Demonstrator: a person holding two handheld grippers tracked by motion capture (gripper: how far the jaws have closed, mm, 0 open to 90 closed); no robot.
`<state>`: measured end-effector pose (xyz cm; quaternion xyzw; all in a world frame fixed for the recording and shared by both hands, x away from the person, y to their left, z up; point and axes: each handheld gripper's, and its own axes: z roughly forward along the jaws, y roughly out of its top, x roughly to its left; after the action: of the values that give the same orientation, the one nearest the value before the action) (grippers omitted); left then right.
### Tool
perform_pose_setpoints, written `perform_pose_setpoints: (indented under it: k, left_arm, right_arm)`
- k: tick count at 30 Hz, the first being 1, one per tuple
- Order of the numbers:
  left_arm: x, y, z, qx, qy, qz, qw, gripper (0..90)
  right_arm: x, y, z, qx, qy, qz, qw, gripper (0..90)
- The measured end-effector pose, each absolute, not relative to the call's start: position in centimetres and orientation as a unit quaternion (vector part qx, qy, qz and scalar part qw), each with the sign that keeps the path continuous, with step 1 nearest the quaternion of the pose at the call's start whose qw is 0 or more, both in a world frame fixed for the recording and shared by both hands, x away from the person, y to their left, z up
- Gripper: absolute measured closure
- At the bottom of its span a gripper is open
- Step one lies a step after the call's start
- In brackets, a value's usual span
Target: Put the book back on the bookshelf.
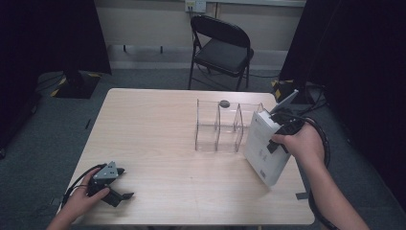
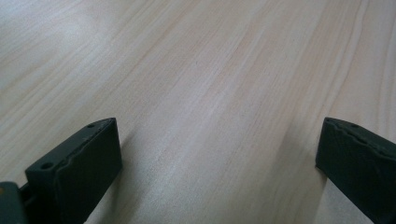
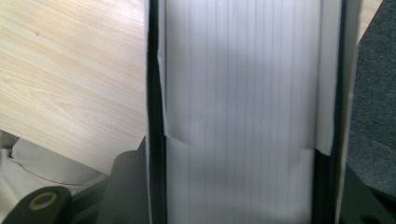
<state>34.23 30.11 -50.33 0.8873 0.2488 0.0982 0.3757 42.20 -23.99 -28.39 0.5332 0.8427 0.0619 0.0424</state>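
Table (image 1: 158,143): clear divider rack (image 1: 218,125) stands right of centre toward far edge, w/ small round item (image 1: 224,103) on its far rim. Box (image 1: 266,147) sits just right of rack, tilted, lower corner at table near right edge, gripped in my right gripper (image 1: 281,139), which is on box's right side; in right gripper view box (image 3: 240,112) is betw. the jaws. My left gripper (image 1: 117,191) rests on table at near-left corner, well apart from rack & box; folding chair (image 1: 221,48) behind table on floor.
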Motion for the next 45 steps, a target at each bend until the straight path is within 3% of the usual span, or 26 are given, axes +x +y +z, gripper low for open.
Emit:
perform_pose_setpoints:
  k: [45]
  left_arm:
    - [34.2, 30.1, -50.4, 0.886, 0.249, 0.099, 0.378, 0.0]
  right_arm:
    - [45.7, -22.0, -28.1, 0.579, 0.811, 0.063, 0.058, 52.6]
